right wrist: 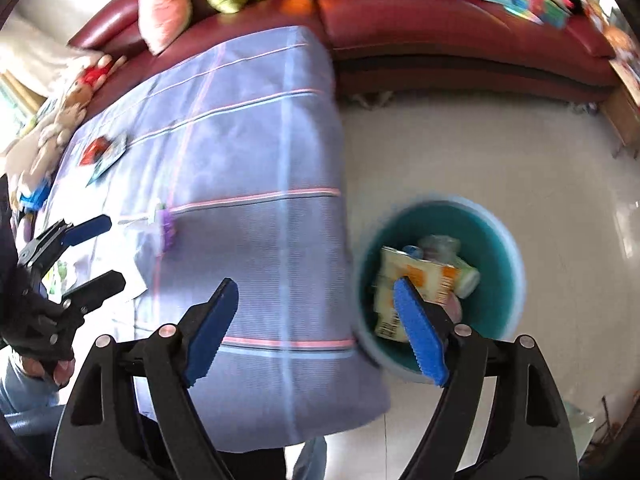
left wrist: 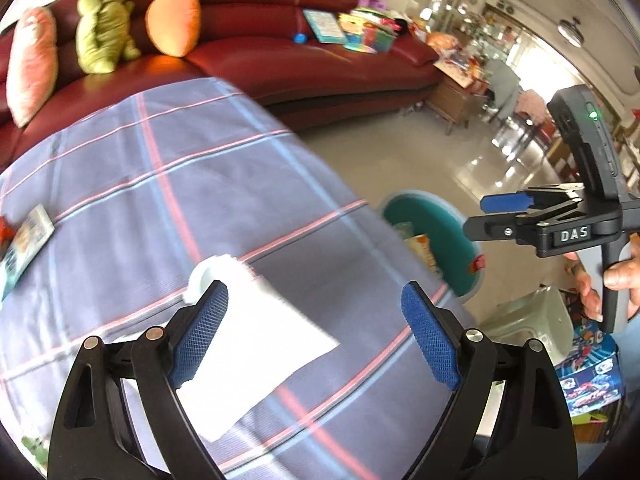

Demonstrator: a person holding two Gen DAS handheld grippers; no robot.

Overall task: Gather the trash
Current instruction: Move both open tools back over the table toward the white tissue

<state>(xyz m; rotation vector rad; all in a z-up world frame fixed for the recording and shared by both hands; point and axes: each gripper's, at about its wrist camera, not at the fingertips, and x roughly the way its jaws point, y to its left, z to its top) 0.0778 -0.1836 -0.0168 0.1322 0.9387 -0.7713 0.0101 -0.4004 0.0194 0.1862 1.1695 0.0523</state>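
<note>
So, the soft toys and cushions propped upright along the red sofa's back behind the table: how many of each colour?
Pink cushion: 1
Green plush: 1
Orange carrot plush, with a bunny on top: 1
Total: 3
The blurred dolls at the sofa's end are not counted.
</note>
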